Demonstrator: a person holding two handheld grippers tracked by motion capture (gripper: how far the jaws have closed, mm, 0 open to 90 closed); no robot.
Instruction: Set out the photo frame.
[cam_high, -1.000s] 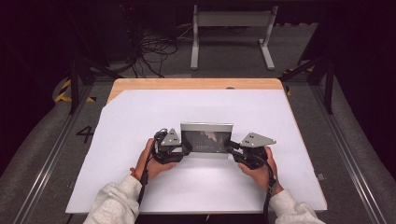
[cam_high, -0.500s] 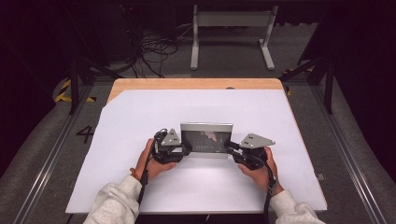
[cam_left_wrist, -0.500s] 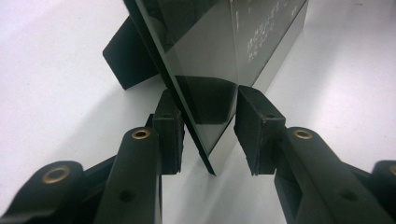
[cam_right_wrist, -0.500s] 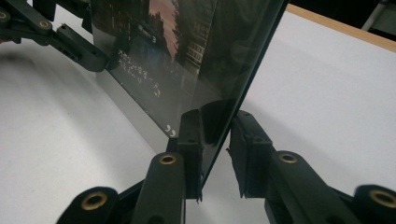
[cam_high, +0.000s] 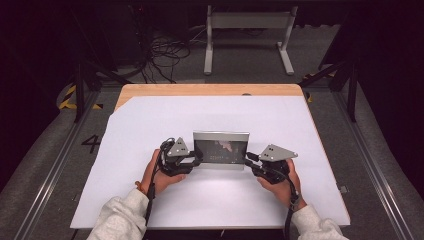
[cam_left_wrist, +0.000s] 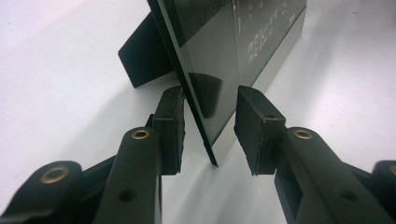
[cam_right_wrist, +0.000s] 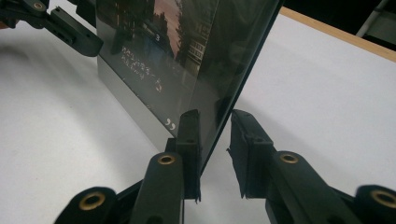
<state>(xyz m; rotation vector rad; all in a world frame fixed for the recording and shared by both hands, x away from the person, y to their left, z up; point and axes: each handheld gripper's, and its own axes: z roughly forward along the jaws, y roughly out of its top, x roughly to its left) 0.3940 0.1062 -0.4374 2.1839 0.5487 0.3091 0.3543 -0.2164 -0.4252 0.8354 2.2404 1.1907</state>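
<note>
A dark glass picture frame (cam_high: 220, 150) stands upright on the white table sheet (cam_high: 310, 130), propped by a black back leg (cam_left_wrist: 140, 56). My left gripper (cam_high: 197, 159) is at its left edge. In the left gripper view the jaws (cam_left_wrist: 210, 126) straddle that edge of the frame (cam_left_wrist: 224, 60), with a gap at the right pad (cam_left_wrist: 254, 126). My right gripper (cam_high: 248, 161) is at the right edge. Its jaws (cam_right_wrist: 215, 140) likewise straddle the frame (cam_right_wrist: 177, 56); the left pad (cam_right_wrist: 189, 140) lies close to the glass and the other stands apart. Neither pair pinches.
The wooden table edge (cam_high: 210, 90) shows beyond the white sheet. Past it, on the floor, stand a grey metal stand (cam_high: 247, 30) and loose cables (cam_high: 165, 55). Metal rails run along both sides of the table.
</note>
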